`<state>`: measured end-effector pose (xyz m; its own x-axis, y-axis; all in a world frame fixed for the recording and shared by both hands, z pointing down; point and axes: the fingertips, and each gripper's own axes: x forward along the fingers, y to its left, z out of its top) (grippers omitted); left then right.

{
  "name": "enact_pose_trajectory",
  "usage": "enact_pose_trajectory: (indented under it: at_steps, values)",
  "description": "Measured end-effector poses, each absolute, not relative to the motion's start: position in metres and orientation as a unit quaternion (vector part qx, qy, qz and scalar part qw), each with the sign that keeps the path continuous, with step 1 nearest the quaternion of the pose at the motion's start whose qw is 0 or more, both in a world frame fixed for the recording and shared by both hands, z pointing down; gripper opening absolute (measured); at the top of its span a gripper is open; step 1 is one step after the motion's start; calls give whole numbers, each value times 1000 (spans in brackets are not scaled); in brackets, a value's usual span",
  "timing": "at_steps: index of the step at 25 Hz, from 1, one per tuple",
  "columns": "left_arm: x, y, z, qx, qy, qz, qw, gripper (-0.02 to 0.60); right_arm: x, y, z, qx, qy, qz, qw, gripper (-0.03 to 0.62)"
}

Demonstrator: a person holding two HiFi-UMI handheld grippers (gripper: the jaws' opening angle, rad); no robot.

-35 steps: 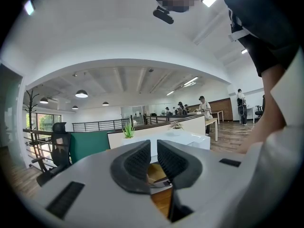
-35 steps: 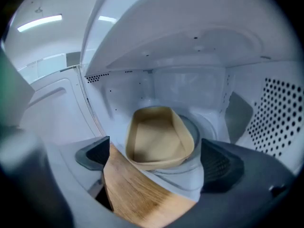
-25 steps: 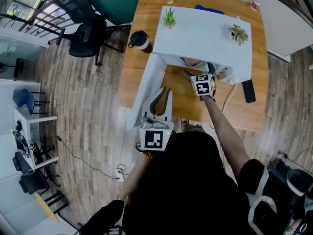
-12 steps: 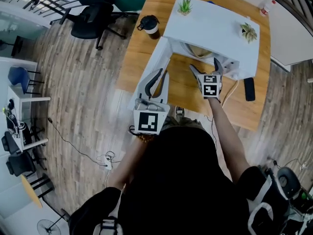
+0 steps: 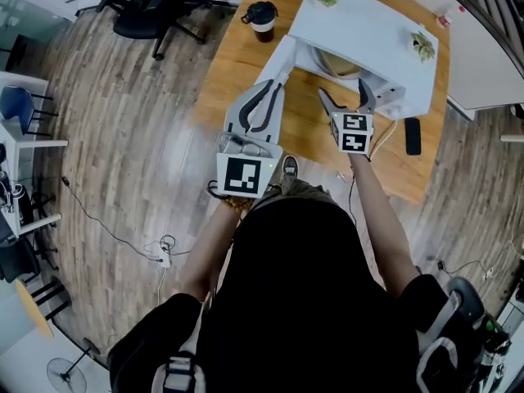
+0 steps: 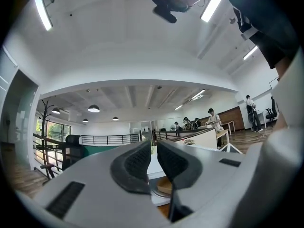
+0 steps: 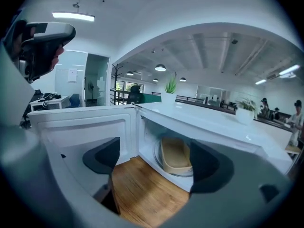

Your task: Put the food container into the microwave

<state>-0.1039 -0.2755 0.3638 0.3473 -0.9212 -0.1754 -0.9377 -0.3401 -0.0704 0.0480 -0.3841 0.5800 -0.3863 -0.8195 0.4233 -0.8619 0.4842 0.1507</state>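
On table [image 5: 233,80], microwave [image 5: 368,31] half-hides food container [image 7: 176,156]; left claw [image 6: 152,149] clamped, right claw [image 7: 156,163] spread, closing.

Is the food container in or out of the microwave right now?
In. The tan food container lies inside the white microwave, seen through the opening, and the door stands open.

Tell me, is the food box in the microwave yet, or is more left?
Done: the tan food container sits inside the microwave. In hand: nothing. The right gripper has its jaws apart, though they have just been closing, with nothing between them; the left gripper is shut and empty. Left: only the door, which hangs open, if closing it counts.
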Motion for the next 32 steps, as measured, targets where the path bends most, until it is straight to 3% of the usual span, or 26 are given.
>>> enact_pose_trajectory:
  at_steps: [13, 18, 25, 32]
  values:
    - [-124, -237, 338, -823, 553, 73, 104, 54, 22, -345, 506, 512, -837, -13, 190, 429]
    - [-122, -227, 333, -828, 542, 85, 115, 54, 23, -326, 461, 527, -835, -43, 154, 397]
    - [-107, -210, 301, -841, 516, 143, 79, 54, 8, -283, 380, 531, -843, -60, 66, 371]
    - [-88, -197, 288, -846, 501, 157, 90, 54, 11, -240, 335, 537, -837, -103, 30, 334]
